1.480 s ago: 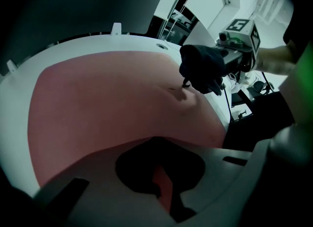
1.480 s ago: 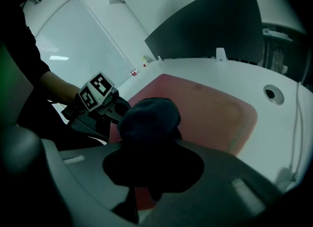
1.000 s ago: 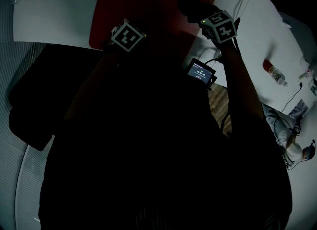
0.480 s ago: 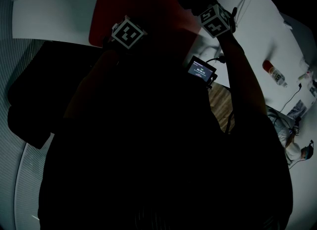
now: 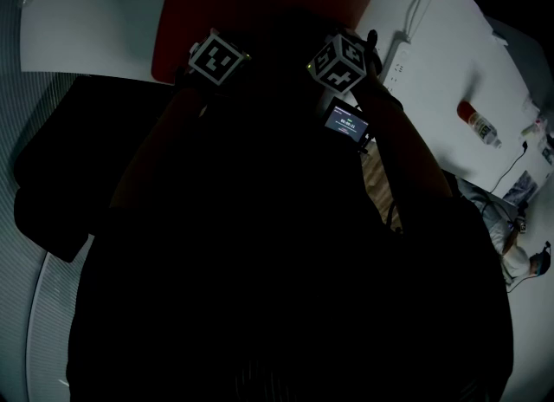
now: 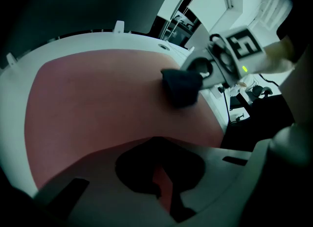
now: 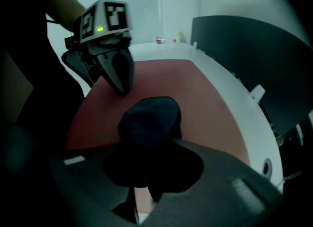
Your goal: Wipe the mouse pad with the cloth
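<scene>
Cloth (image 7: 149,123) sitting clamped in right gripper (image 7: 139,192) jaws; dragging flat over red mouse pad (image 7: 200,108) working best; left gripper (image 6: 164,194) closed, empty, seemingly pinning pad.

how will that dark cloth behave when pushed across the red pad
The cloth is likely floppy: it bunches into a rounded lump. Probably light, since one pinch holds it. Pushed on the pad, it may fold or drag rather than slide flat.

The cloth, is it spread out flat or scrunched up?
Scrunched up. The right gripper view shows the dark cloth as a rounded wad pinched in the right hand-held gripper, with the red mouse pad behind it.
</scene>
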Demonstrator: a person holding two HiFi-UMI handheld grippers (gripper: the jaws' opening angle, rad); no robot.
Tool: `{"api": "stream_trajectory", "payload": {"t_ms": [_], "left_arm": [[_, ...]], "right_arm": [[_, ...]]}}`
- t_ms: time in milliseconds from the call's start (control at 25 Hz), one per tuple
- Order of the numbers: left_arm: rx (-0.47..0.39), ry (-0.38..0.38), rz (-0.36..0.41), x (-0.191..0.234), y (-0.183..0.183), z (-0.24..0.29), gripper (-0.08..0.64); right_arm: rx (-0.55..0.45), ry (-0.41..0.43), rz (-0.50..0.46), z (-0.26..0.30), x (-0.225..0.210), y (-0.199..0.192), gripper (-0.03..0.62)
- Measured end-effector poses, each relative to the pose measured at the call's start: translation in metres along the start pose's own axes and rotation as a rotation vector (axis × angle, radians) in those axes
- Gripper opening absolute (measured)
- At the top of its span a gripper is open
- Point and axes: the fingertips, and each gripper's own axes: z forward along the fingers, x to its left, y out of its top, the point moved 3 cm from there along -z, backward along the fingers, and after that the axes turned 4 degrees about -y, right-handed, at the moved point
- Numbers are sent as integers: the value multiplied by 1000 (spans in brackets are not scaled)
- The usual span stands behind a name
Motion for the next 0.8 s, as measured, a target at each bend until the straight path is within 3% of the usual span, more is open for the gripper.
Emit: {"api": "stream_trajectory", "payload": {"t_ms": [200, 320, 360, 560, 640, 800], "left_arm": [[-5, -1, -4, -1, 1, 0, 6], [-23, 3, 4, -2, 2, 0, 6], [-34, 5, 10, -2, 4, 0, 6], [-18, 7, -1, -2, 2, 0, 6], [-31, 9, 0, -3, 5, -2, 6], [-27, 11, -2, -3, 3, 0, 6]], "right_arm": [[-1, 69, -176, 7, 49, 9, 75], [8, 44, -346, 9, 36, 5, 77], [12, 16, -357, 9, 21, 2, 77], [62, -140, -124, -3, -81, -12, 77], [78, -165, -74, -8, -92, -13, 77], [111, -208, -84, -2, -70, -12, 69]]}}
